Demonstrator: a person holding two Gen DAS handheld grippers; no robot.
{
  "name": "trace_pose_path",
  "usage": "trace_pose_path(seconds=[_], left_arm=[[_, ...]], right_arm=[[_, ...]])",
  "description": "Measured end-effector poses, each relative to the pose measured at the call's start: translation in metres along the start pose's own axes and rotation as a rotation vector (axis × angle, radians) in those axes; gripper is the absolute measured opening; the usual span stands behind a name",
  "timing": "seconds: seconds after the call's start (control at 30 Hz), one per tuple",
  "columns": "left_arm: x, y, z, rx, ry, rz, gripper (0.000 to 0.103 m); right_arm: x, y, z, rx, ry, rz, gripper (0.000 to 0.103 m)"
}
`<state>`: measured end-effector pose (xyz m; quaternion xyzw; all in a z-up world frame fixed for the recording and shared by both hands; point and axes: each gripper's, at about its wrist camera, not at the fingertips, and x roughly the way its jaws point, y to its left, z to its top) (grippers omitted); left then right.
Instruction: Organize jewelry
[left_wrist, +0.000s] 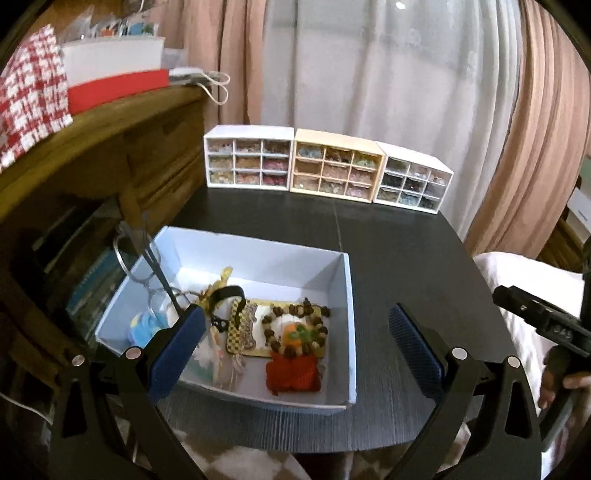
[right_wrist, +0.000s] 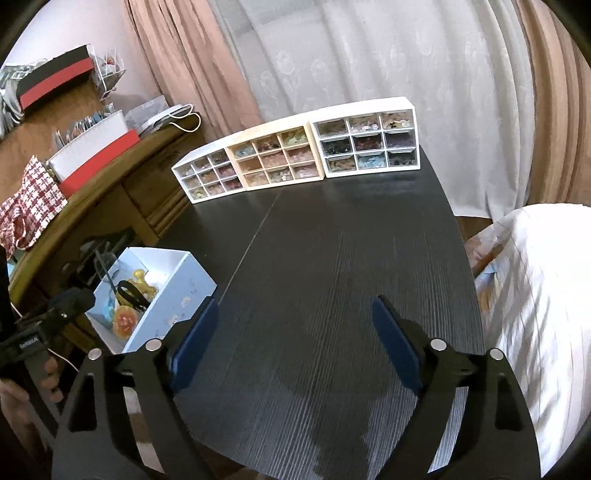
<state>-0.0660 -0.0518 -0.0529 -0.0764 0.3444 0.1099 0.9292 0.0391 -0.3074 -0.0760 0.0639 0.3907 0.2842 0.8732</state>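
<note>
A pale blue box (left_wrist: 345, 317) stands on the black table's near left part, and the right wrist view shows the same blue box (right_wrist: 177, 295) at its left. Inside lie a brown bead bracelet (left_wrist: 295, 325), a red knitted piece (left_wrist: 293, 376), key rings (left_wrist: 147, 273), tweezers and a black strap. My left gripper (left_wrist: 299, 328) hangs open over the box's near edge with nothing between its blue pads. Over bare table my right gripper (right_wrist: 295, 332) is open and empty. Three small drawer cabinets (left_wrist: 328, 166) filled with beads stand in a row at the table's far edge.
A wooden dresser (left_wrist: 110, 155) stands left of the table with a red and white box (left_wrist: 114, 70) and a checked cloth (left_wrist: 26, 96) on top. Curtains hang behind the cabinets. White bedding (right_wrist: 535, 288) lies to the right. A person's hand (left_wrist: 557, 380) holds the other gripper's handle.
</note>
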Motion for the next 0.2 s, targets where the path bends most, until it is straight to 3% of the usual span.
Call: trace_pose_path(seconds=[0.13,0.2], left_arm=[[0.0078,-0.008,0.0001,0.028,0.055,-0.024,0.099],[0.0103,-0.0108,-0.0014,0.029,0.063,-0.02,0.099]], right_arm=[[0.0019,-0.0007,0.0011,-0.008,-0.007,-0.021,0.096],[0.0058,-0.0015,0.0019,-0.008,-0.009,-0.038,0.096]])
